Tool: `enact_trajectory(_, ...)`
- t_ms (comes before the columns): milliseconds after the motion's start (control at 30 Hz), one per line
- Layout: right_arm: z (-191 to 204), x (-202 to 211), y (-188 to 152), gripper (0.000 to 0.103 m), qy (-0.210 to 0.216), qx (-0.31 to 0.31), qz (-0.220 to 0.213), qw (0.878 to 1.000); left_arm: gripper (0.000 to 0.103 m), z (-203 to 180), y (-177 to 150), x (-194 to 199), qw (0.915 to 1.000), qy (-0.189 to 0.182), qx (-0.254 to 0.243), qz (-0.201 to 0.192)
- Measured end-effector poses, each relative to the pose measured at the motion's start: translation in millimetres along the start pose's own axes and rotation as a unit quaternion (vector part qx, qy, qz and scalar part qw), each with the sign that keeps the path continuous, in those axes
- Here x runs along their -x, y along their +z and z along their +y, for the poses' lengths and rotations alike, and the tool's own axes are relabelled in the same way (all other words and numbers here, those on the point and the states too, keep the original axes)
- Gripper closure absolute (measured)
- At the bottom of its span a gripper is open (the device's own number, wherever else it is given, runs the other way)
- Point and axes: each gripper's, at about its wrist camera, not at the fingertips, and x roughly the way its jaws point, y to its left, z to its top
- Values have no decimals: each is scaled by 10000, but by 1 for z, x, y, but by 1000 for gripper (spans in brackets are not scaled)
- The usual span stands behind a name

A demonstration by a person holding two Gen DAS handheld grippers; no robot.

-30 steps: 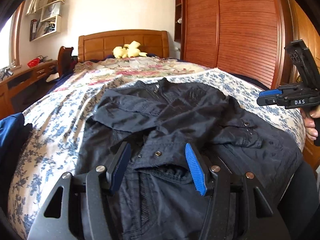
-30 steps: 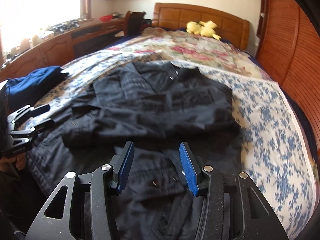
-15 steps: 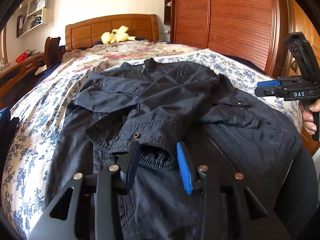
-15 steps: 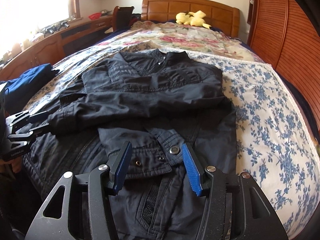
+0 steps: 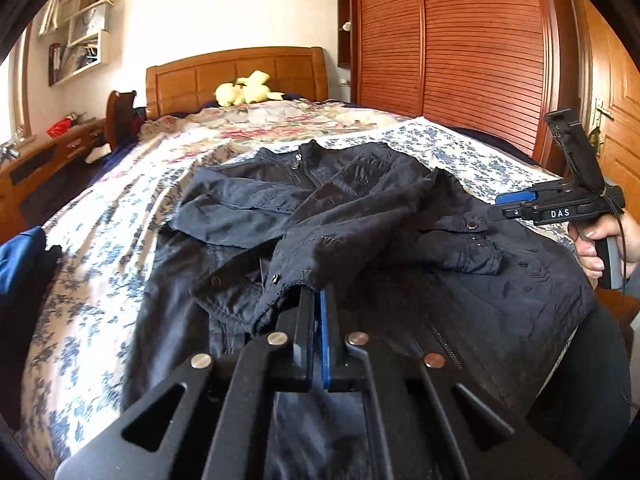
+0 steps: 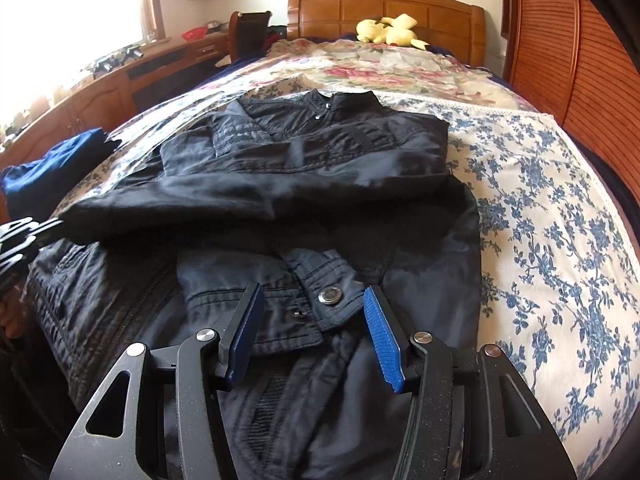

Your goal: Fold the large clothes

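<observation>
Floral bed (image 6: 560, 240) holds a black jacket (image 6: 320, 160); left gripper (image 5: 314, 300) has just clamped its sleeve cuff (image 5: 288, 280), right gripper (image 6: 312, 312) fingers apart.

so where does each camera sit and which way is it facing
Left wrist: rides the left gripper, looking up the bed to the headboard; its jaws are shut on a jacket cuff; the right gripper and hand show at right.
Right wrist: rides the right gripper, same direction; jaws open over the other cuff.
Shared: black jacket, yellow plush toy.
</observation>
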Motion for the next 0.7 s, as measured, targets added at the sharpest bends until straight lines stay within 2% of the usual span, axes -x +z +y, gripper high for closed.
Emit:
enact_trajectory(200, -20, 13, -5, 50, 102, 129, -81, 9998, 98, -4, 1, 11, 9990, 427, 145, 77)
enact_trajectory(267, -24, 22, -7, 50, 120, 177, -128, 9997, 87, -1, 1, 18, 9984, 445, 331, 66)
enact_trajectory(400, -33, 43, -19, 50, 104, 217, -198, 9995, 77, 7, -2, 35, 9972, 564, 485, 18)
enact_trajectory(467, -36, 55, -28, 50, 50, 243, -231, 9994, 64, 12, -5, 39, 9973, 554, 481, 90)
enact_trajectory(533, -38, 63, -37, 50, 31, 227, -216, 9995, 61, 18, -10, 42, 9970, 527, 516, 213)
enact_trajectory(700, -39, 76, -63, 50, -34, 148, -96, 9998, 57, 38, -21, 49, 9946, 776, 621, 309)
